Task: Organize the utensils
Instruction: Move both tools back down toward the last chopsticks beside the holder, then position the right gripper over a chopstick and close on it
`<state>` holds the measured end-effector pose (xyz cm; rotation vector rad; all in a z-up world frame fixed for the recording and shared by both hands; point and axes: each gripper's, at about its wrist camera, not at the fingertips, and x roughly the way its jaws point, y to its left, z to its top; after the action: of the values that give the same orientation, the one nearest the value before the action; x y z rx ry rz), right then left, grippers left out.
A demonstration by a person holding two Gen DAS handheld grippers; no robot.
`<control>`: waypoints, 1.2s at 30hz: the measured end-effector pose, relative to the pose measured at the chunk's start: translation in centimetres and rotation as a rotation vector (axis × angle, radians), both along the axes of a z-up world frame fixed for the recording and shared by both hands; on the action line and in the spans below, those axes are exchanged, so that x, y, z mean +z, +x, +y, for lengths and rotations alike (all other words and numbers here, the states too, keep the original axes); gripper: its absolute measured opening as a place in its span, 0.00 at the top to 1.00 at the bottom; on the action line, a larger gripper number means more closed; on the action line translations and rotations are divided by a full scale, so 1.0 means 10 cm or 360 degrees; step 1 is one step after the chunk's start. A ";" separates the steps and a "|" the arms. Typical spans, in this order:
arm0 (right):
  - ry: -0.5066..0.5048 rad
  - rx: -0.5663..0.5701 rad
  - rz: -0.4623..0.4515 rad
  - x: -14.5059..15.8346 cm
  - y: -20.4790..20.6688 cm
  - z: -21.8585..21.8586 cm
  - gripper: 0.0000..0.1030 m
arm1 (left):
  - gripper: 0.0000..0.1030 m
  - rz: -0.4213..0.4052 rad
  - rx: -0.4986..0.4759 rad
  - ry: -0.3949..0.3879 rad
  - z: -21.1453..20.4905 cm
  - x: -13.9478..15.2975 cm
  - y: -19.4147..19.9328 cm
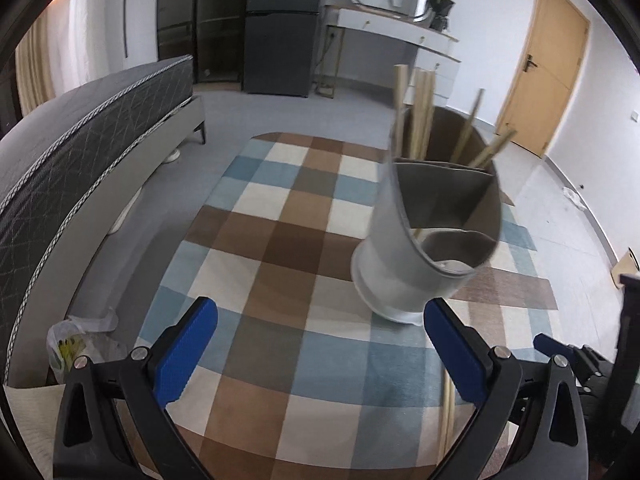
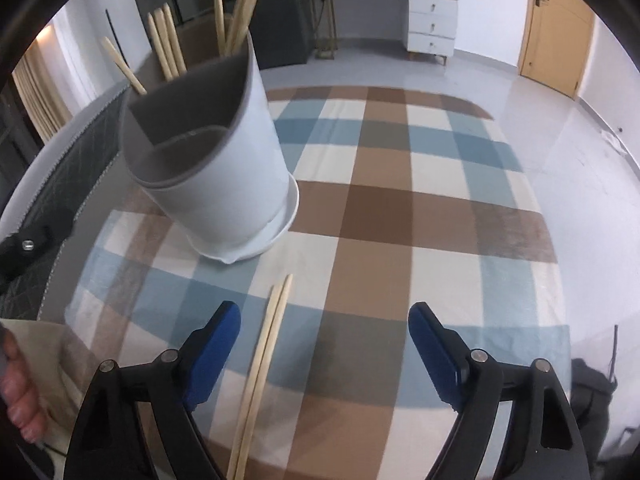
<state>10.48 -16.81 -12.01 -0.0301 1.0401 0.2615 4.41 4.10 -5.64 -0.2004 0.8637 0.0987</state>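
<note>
Checked tablecloth (image 2: 400, 208) over the table, white divided utensil holder (image 2: 224, 168) upright on it, pale wooden chopsticks (image 2: 236, 28) standing in its rear compartment, loose chopstick pair (image 2: 260, 368) lying flat between spread right gripper (image 2: 324, 348) jaws, untouched, left gripper (image 1: 320, 344) spread, empty

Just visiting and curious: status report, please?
Left gripper open, empty. Right gripper open over loose chopsticks on checked cloth. Utensil holder upright, chopsticks inside. Nothing in the way.
</note>
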 end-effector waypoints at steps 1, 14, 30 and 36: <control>-0.0002 0.0001 0.0029 -0.05 0.04 0.02 0.18 | 0.02 0.0021 0.0017 -0.0017 0.03 -0.03 0.02; -0.0114 0.0016 0.0217 -0.38 0.16 0.22 0.45 | 0.02 0.0164 0.0085 -0.0052 0.12 -0.22 0.14; -0.0251 0.0090 0.0196 -0.33 0.10 0.42 0.55 | 0.02 0.0257 0.0102 -0.0098 0.19 -0.29 0.19; -0.0228 0.0042 0.0201 -0.37 0.15 0.44 0.67 | 0.02 0.0245 0.0100 -0.0097 0.19 -0.28 0.19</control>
<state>12.00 -12.39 -15.72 -0.1582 1.1833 0.2145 6.29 5.96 -8.46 -0.2798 1.0146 0.1479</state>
